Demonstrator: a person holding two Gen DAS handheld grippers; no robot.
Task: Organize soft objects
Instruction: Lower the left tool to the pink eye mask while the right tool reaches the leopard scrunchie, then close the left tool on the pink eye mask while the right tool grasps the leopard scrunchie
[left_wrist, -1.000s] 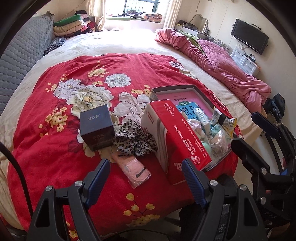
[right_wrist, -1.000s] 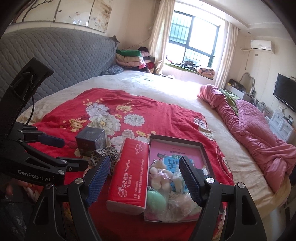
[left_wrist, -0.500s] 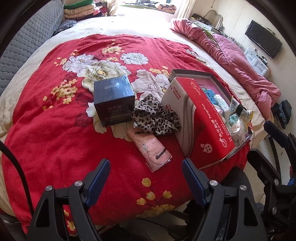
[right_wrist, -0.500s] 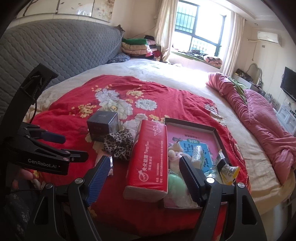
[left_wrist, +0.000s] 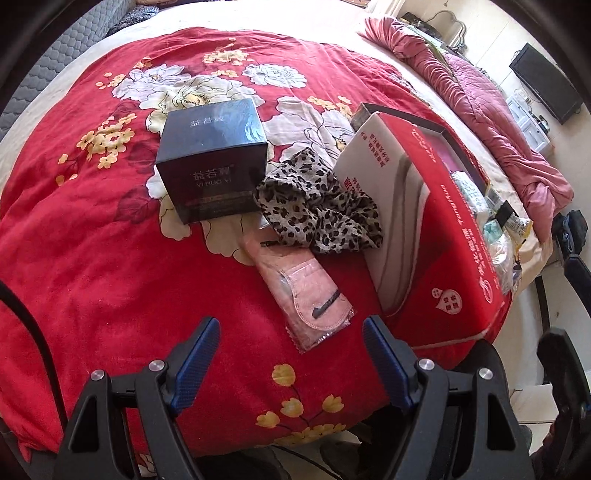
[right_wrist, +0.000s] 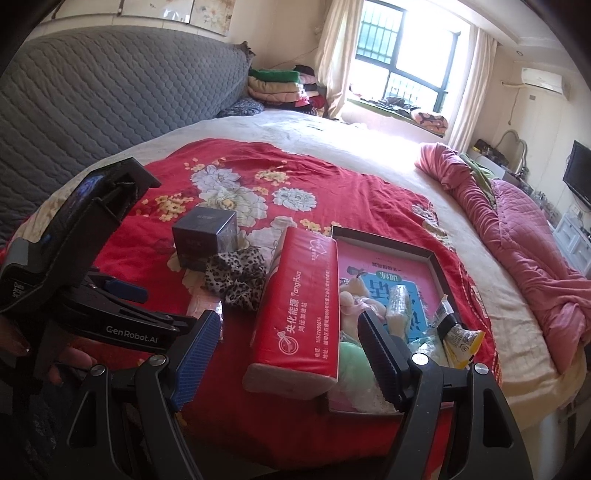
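Both grippers (left_wrist: 291, 336) (right_wrist: 286, 332) gape empty above the pink mask (left_wrist: 306, 291)

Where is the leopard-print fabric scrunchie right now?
In the left wrist view the leopard-print fabric scrunchie lies mid-frame on the red floral blanket, between the dark square box and the red tissue pack, partly overlapping the pink packaged mask.

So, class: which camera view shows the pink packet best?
The left wrist view: the pink packet lies whole and unobstructed. In the right wrist view, a hand-held gripper and the leopard-print cloth hide most of it.
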